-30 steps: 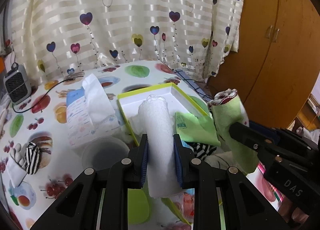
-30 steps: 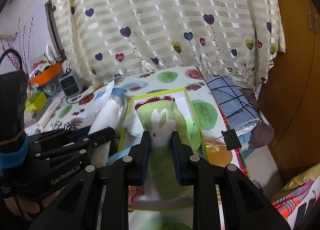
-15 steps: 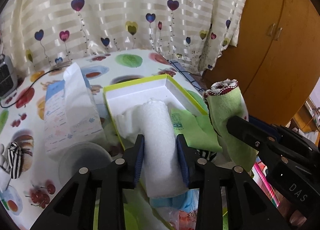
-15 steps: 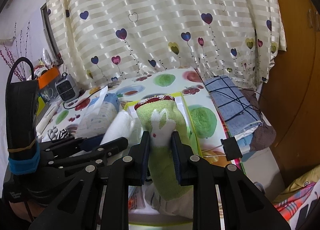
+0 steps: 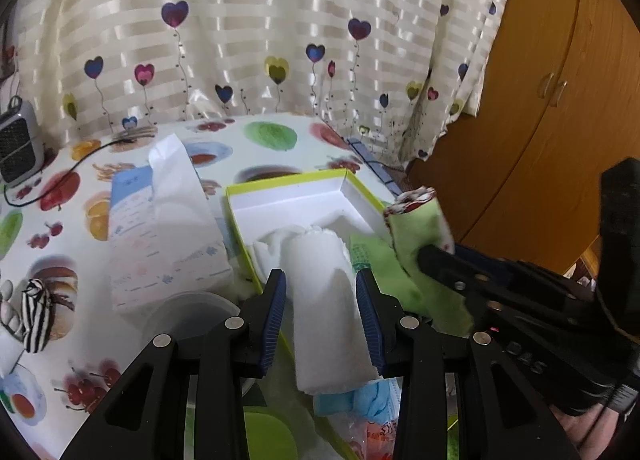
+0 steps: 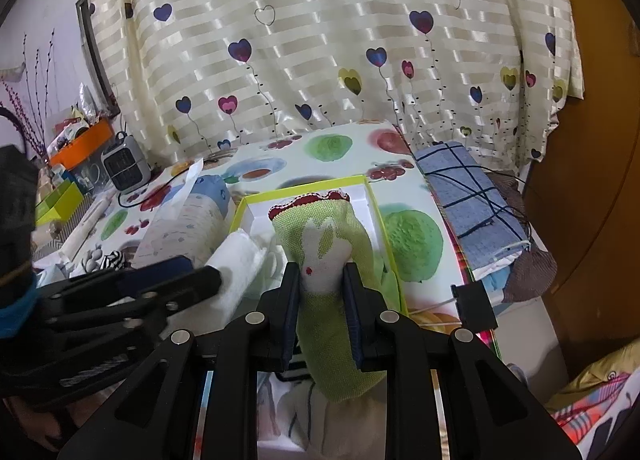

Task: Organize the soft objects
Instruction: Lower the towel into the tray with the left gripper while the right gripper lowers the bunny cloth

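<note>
A white rolled towel (image 5: 324, 320) lies between the fingers of my left gripper (image 5: 322, 292), its far end resting in the lime-rimmed white box (image 5: 288, 184). The left jaws are opening, and the blue pads (image 5: 276, 300) stand just off the roll's sides. My right gripper (image 6: 322, 280) is shut on a green rolled cloth (image 6: 328, 340) with a white rabbit print and a red scalloped edge. It holds the cloth above the box (image 6: 376, 212), to the right of the white towel (image 6: 236, 260). In the left wrist view the green cloth (image 5: 416, 228) hangs over the box's right side.
A tissue pack (image 5: 160, 240) lies left of the box, with a clear round lid (image 5: 188, 316) in front of it. A folded green cloth (image 5: 372, 256) sits in the box. A small heater (image 5: 18, 148), a striped bundle (image 5: 36, 312), a blue plaid cloth (image 6: 468, 196) and a wooden cabinet (image 5: 560, 100) surround the table.
The left jaws have spread apart from the white towel, which has tipped down into the box. The right gripper has brought the green roll closer over the box, still gripped.
</note>
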Demonstrator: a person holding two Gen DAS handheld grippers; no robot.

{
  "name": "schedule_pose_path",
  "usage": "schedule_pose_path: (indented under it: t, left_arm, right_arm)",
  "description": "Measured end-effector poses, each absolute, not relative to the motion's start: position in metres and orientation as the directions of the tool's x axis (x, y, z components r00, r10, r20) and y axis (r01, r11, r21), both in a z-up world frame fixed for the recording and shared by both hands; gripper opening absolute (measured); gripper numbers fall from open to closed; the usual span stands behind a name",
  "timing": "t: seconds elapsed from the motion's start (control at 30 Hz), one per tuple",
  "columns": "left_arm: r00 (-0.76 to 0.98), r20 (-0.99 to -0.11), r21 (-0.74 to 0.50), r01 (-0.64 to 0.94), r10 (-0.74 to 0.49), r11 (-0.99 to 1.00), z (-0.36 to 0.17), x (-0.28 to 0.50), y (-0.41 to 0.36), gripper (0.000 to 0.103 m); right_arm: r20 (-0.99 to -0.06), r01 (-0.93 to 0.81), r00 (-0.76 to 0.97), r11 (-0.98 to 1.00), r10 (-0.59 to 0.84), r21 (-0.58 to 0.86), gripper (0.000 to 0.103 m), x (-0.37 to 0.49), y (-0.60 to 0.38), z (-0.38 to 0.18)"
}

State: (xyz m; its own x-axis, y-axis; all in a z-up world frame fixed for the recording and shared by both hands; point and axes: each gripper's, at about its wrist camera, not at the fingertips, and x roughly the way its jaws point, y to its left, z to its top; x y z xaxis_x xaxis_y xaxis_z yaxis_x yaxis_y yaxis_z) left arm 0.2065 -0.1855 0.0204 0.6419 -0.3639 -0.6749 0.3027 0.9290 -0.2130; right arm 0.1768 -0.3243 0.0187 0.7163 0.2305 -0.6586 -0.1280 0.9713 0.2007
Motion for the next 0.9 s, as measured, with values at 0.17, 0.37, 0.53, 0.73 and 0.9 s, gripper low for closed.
schedule_pose_path:
  t: [0.17,0.37,0.53,0.73,0.9]
  left_arm:
    - [0.644,-0.677,-0.206,0.299,-0.357,0.932,0.022,0.205,-0.184,0.035]
    - [0.645,-0.677,-0.205,0.299,-0.356,0.932,0.023,0.204,-0.184,0.035]
    - [0.65,-0.672,-0.204,0.297,-0.354,0.933,0.025,0.201,-0.18,0.035]
    - [0.66,-0.665,-0.199,0.294,-0.349,0.935,0.031,0.191,-0.173,0.035]
    - [0.672,-0.656,-0.191,0.291,-0.342,0.938,0.036,0.182,-0.167,0.035]
  right_arm:
    - [-0.679,-0.142,0.694,0.97,0.241,0.198,0.023,0.189,-0.32,0.01]
    - [-0.705,-0.164,0.662,0.967,0.253,0.194,0.028,0.203,-0.314,0.0]
    - [-0.694,-0.17,0.682,0.972,0.233,0.16,0.041,0.197,-0.311,0.006]
    - [-0.679,-0.172,0.702,0.976,0.215,0.132,0.041,0.184,-0.308,0.019]
    - [-0.669,-0.173,0.715,0.979,0.203,0.112,0.041,0.169,-0.303,0.03]
